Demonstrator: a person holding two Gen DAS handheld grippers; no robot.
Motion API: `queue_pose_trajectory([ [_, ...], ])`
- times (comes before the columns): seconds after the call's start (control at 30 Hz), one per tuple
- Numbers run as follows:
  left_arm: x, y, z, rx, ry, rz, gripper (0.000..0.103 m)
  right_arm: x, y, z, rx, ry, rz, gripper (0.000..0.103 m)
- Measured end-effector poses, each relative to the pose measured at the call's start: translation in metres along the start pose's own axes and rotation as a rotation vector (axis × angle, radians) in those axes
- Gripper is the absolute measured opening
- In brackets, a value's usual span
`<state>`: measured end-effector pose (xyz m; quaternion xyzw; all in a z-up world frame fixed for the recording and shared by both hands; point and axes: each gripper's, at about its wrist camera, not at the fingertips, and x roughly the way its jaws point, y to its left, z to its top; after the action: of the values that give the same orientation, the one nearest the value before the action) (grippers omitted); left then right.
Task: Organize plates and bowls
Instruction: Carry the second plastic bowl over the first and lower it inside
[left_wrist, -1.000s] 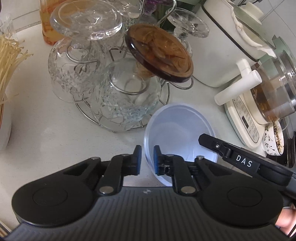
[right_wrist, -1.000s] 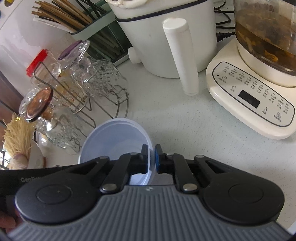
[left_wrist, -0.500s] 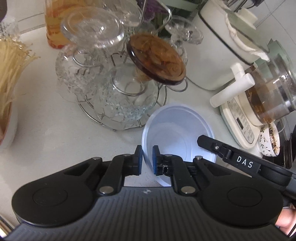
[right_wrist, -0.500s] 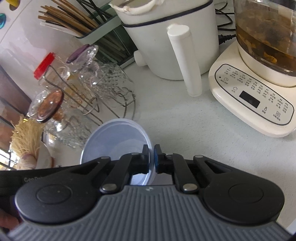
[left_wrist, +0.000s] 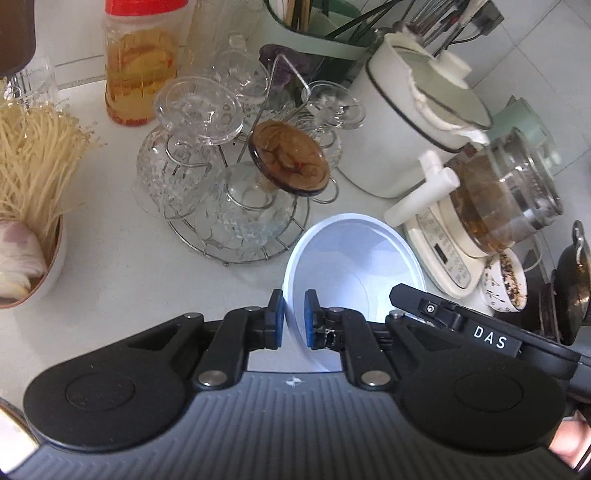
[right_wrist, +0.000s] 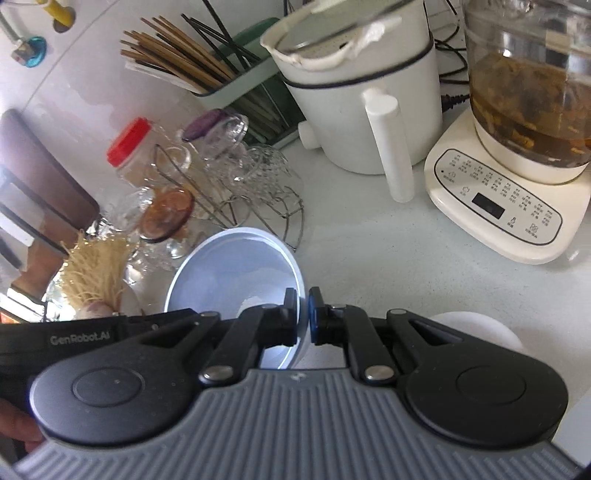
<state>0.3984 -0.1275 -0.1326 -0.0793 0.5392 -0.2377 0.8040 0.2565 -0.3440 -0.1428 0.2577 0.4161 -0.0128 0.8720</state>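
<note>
Where the claw bodies fill the foreground, the near side of the white bowl (left_wrist: 354, 266) is hidden in both wrist views, so whether it touches the table (left_wrist: 122, 266) cannot be told. Left claw (left_wrist: 294, 319) pinches the bowl's left rim, right claw (right_wrist: 303, 316) its right rim, each narrowed onto the thin wall. Both point forward and downward. The bowl sits tilted just beside the wire glass rack (left_wrist: 236, 206), near the kettle base (right_wrist: 506, 206).
</note>
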Motion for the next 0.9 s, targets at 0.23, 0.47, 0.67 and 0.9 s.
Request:
queue_pose_trajectory([
  [0.23,-0.03,0.0,-0.01,0.014,-0.029,-0.012,0.013,-0.022,0.013,-0.008,0.009,-0.012,0.008,0.009],
  [0.47,-0.049,-0.001,-0.023,0.002,-0.062,-0.02,0.013,-0.039,0.025,-0.015,-0.023,-0.028,0.017,0.009],
  [0.67,-0.065,0.001,-0.035,-0.009,-0.086,-0.019,0.013,-0.052,0.031,-0.023,-0.045,-0.036,0.029,0.01],
  [0.9,-0.083,0.012,-0.051,-0.053,-0.112,-0.005,0.013,-0.058,0.042,-0.033,-0.08,-0.024,0.058,0.01],
])
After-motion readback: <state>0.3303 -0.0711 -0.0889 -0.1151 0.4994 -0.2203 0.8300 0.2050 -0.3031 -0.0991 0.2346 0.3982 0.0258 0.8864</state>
